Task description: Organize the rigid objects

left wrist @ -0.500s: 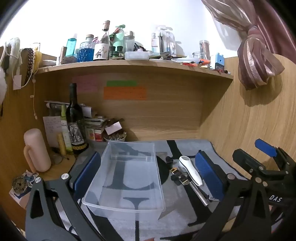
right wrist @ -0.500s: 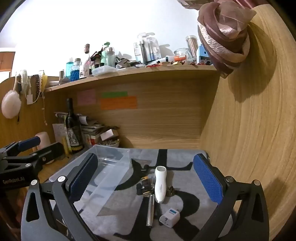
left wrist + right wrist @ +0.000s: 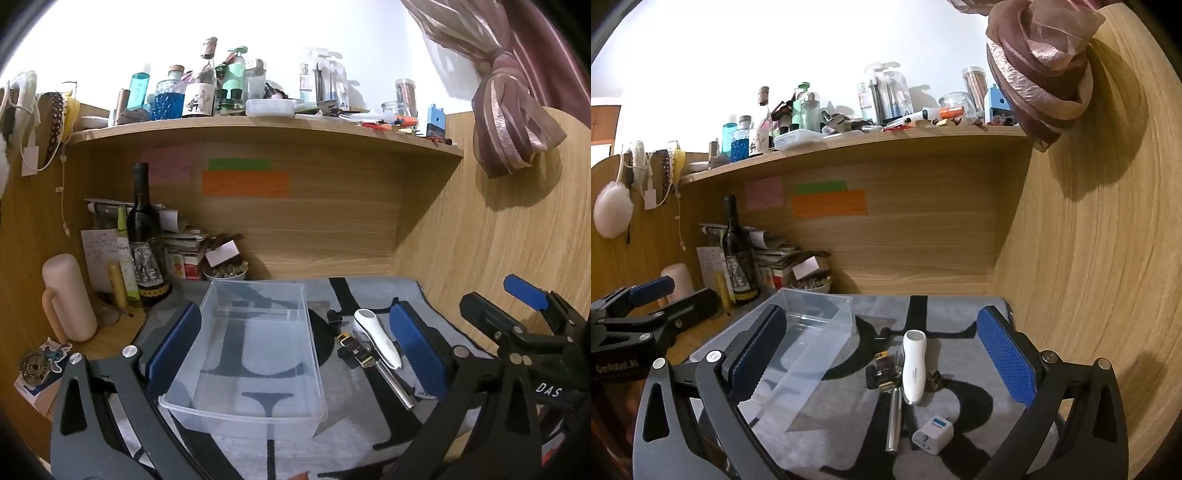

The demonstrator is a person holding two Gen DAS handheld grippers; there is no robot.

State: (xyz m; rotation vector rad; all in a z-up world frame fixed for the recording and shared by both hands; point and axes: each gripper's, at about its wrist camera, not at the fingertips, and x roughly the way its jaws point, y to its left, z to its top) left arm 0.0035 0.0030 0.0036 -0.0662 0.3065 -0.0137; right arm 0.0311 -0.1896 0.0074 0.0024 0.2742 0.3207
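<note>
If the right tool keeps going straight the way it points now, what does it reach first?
Most likely the white handheld device lying on the grey mat, roughly centred between the open fingers of the right tool. Depth is hard to judge through the fisheye.

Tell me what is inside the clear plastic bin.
Nothing is inside the clear plastic bin; only the patterned grey mat shows through its floor. The left hand-held gripper's fingers hide part of its left wall.
</note>
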